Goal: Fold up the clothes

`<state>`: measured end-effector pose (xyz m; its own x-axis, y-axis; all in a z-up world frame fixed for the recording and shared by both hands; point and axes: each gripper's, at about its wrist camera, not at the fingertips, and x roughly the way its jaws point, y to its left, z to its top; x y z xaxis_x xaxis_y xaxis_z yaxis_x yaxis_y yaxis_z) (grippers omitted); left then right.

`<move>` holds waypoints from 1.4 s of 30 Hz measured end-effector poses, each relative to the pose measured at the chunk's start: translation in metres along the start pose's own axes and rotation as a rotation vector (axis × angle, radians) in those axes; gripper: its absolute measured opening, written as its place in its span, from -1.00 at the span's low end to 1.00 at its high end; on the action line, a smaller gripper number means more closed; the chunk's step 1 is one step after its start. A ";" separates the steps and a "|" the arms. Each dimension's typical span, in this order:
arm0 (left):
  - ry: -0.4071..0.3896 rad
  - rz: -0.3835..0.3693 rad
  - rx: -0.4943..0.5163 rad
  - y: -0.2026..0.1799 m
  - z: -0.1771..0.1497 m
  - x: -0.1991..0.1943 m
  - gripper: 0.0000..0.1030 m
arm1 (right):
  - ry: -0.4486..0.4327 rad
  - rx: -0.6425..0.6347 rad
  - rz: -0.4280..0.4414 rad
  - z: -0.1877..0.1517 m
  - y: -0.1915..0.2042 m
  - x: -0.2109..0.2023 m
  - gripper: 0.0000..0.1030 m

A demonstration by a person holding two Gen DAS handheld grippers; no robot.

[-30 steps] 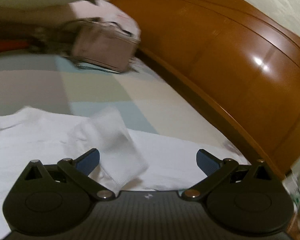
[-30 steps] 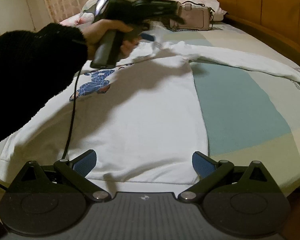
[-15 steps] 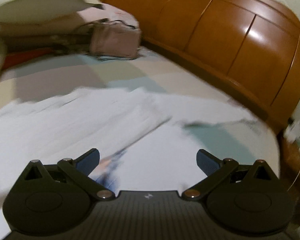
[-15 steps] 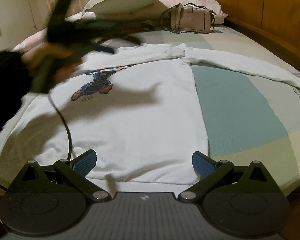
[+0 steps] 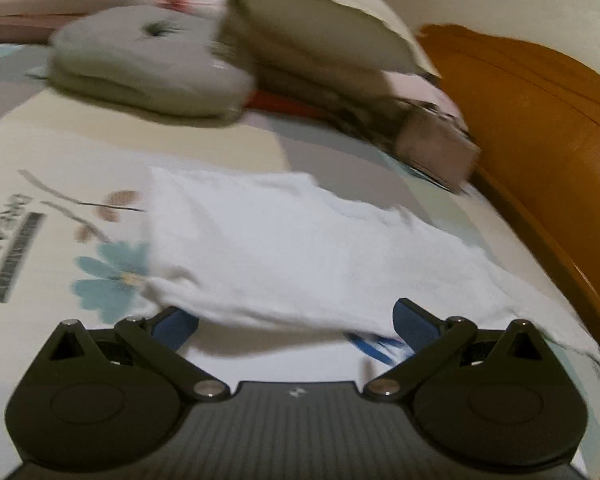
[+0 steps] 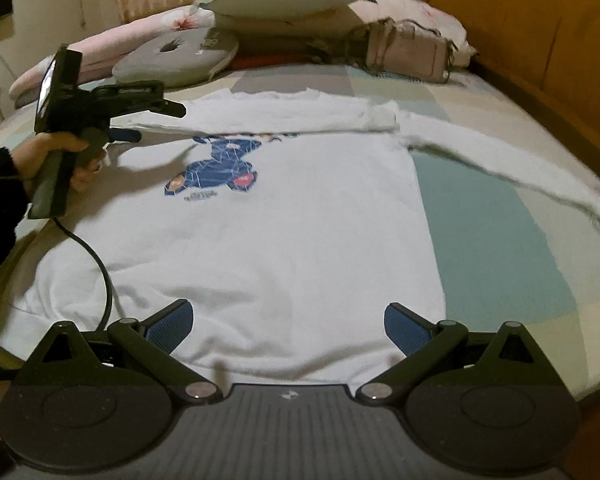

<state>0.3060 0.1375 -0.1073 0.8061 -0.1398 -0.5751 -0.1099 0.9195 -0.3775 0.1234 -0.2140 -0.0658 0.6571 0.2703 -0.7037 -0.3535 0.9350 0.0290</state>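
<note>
One word can be partly read: "DREAM" followed by blurred letters, printed sideways on the bedsheet (image 5: 16, 240) far to the left of the left gripper (image 5: 296, 322), beside a blue flower print (image 5: 108, 276). Under it runs a dark bar of small type, too blurred to read. The white sweatshirt (image 6: 300, 248) carries a blue figure print (image 6: 220, 168) with a line of tiny lettering beneath it, also unreadable.

Both jaws of the left gripper are spread wide with nothing between the blue pads. A folded white sleeve (image 5: 284, 248) lies just ahead of them, its near edge crossing the gap between the fingertips; whether it touches them cannot be told through the blur. Beyond the sleeve sit a grey round cushion (image 5: 148, 72), a pillow (image 5: 320, 36) and a pink handbag (image 5: 436, 148), with a wooden headboard (image 5: 540, 120) off to the right.

The right gripper (image 6: 288, 324) is likewise spread wide and holds nothing. The sweatshirt lies flat on the bed directly ahead, its hem just in front of the fingertips. One sleeve is folded across the chest; the other trails out to the right over the sheet.
</note>
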 end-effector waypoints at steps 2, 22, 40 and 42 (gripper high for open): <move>-0.012 0.044 -0.010 0.008 -0.002 -0.002 0.98 | -0.012 -0.013 -0.013 0.005 0.003 -0.002 1.00; 0.183 -0.153 0.065 -0.005 0.073 0.034 0.98 | -0.006 0.004 -0.021 0.020 0.001 0.008 1.00; 0.223 -0.185 0.070 0.021 0.067 0.033 0.98 | 0.026 0.049 -0.017 0.017 -0.014 0.018 1.00; 0.253 -0.162 0.105 0.017 0.060 0.032 0.98 | 0.026 0.051 -0.013 0.018 -0.014 0.019 1.00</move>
<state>0.3650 0.1708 -0.0891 0.6362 -0.3627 -0.6810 0.0795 0.9087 -0.4098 0.1530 -0.2181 -0.0670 0.6436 0.2523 -0.7225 -0.3103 0.9491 0.0550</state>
